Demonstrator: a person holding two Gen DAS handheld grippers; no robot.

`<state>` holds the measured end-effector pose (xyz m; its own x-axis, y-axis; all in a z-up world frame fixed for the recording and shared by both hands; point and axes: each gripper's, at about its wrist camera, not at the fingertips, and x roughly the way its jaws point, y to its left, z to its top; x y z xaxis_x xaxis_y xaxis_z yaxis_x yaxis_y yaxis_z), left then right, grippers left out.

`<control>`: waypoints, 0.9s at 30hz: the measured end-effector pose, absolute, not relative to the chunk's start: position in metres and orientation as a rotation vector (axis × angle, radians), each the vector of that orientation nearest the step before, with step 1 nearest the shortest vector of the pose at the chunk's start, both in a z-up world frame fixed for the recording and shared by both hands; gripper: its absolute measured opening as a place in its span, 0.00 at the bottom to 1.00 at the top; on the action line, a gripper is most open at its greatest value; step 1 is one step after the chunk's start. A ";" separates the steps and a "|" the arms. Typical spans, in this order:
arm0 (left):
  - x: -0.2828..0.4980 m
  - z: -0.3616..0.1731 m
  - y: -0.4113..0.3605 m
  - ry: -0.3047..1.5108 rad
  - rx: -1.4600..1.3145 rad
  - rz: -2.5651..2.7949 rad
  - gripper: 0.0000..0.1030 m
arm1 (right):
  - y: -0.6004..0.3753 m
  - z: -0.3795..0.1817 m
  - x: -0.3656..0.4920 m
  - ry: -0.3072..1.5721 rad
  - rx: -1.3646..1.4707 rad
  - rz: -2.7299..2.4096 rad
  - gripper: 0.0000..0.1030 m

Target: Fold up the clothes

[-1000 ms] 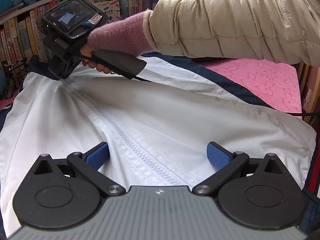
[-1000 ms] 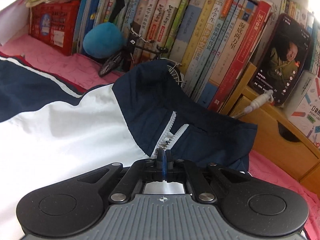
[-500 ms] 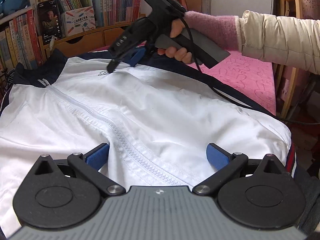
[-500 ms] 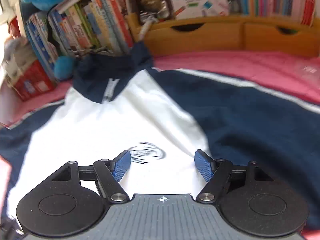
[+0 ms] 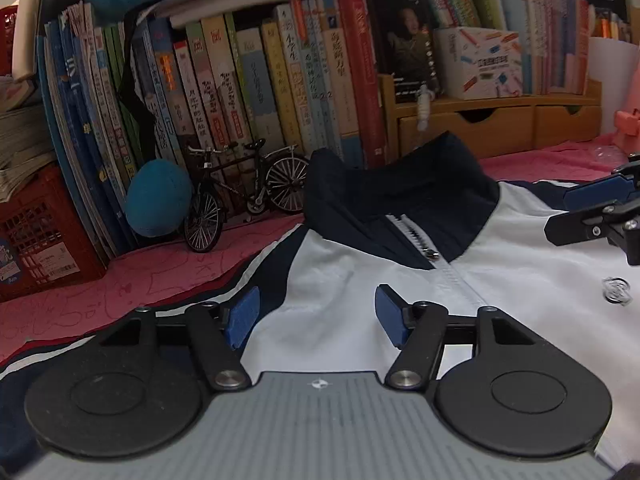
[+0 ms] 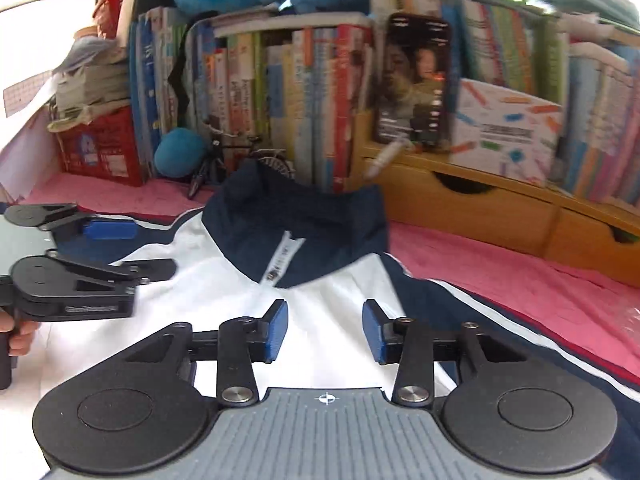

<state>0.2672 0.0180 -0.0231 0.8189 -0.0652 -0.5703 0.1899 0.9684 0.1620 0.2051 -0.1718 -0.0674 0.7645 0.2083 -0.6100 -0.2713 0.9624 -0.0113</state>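
My left tongs (image 5: 316, 314): closing, nothing between the pads, over the jacket's left shoulder | my right tongs (image 6: 325, 332): closing, empty, over its white chest | jacket (image 5: 360, 280): zipped, flat on the pink cover (image 5: 120, 280), collar toward the books (image 5: 240, 80)

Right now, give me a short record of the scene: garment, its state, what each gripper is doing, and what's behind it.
garment: white and navy zip jacket
state: lying flat on pink bedspread, unfolded, front up, navy collar raised
left gripper: over the shoulder area, jaws closing, no fabric pinched
right gripper: below the collar, jaws closing, no fabric pinched
behind: books, model bicycle, red crate
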 end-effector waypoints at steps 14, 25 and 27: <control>0.372 -0.035 0.078 0.709 -0.120 -0.166 0.79 | -0.225 -0.113 0.344 0.674 0.305 0.057 0.04; 0.306 -0.018 0.027 0.511 0.233 -0.297 0.72 | -0.173 -0.086 0.254 0.613 -0.137 0.414 0.34; 0.319 -0.026 0.026 0.533 0.206 -0.219 0.62 | -0.165 -0.095 0.261 0.639 -0.176 0.389 0.34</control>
